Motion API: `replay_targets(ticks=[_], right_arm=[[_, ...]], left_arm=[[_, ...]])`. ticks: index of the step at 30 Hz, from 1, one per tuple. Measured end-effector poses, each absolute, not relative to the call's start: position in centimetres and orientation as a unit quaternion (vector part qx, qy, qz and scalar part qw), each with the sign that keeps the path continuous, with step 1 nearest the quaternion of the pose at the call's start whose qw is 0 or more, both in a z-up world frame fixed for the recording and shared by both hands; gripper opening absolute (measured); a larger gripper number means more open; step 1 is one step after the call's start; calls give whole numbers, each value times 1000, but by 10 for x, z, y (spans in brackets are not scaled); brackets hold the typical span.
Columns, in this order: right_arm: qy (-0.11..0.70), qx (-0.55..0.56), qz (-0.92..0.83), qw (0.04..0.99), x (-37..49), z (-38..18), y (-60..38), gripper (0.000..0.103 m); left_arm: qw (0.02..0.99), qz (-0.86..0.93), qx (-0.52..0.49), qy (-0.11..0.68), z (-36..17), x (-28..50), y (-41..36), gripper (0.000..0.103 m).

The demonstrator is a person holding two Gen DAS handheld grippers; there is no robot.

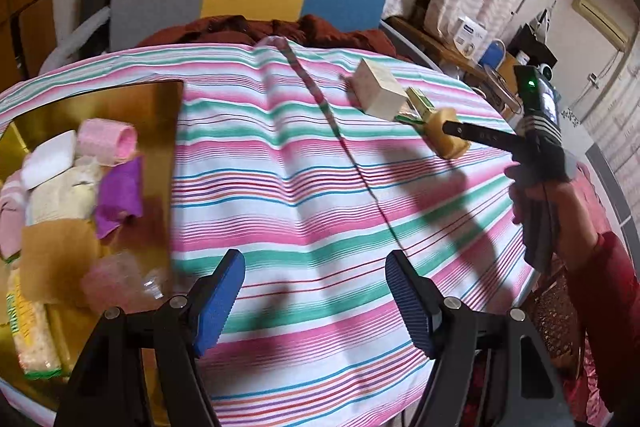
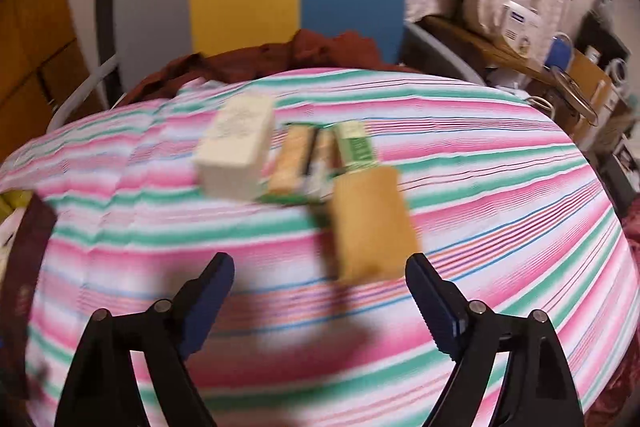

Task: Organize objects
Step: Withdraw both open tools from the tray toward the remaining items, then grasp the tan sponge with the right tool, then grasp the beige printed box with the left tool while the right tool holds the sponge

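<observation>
A striped cloth (image 1: 304, 163) covers the worktop. A gold tray (image 1: 160, 107) at its left holds small packets. A cream box (image 2: 236, 151), green packets (image 2: 352, 147) and a tan block (image 2: 372, 223) lie together. Left gripper (image 1: 316, 299) and right gripper (image 2: 320, 303) both gape, empty, over bare cloth.

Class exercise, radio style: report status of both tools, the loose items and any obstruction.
Left tool open, empty. Right tool open, empty, near tan block. White box, packets loose; tray filled. Nothing blocking.
</observation>
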State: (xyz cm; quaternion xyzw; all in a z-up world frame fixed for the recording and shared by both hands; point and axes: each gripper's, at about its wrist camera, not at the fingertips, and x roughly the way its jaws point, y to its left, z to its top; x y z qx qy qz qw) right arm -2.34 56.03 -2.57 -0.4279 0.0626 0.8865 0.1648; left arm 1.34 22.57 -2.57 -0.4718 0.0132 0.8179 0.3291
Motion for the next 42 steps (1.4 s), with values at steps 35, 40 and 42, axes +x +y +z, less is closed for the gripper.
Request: replay_targets(ticks=[35,40,42], right_arm=[[178,-472,841,194,-39,-53,633,52],[180,-469,843,191,-36,-51,633,52],[181,-469,844,189,-37,-51,633,52]], left_arm=[[324,786,-521,71,-54,-142,497,74],[323,801,-496,83,-62,-144,485,59],[326,809,-482,87,-61,-140,477,57]])
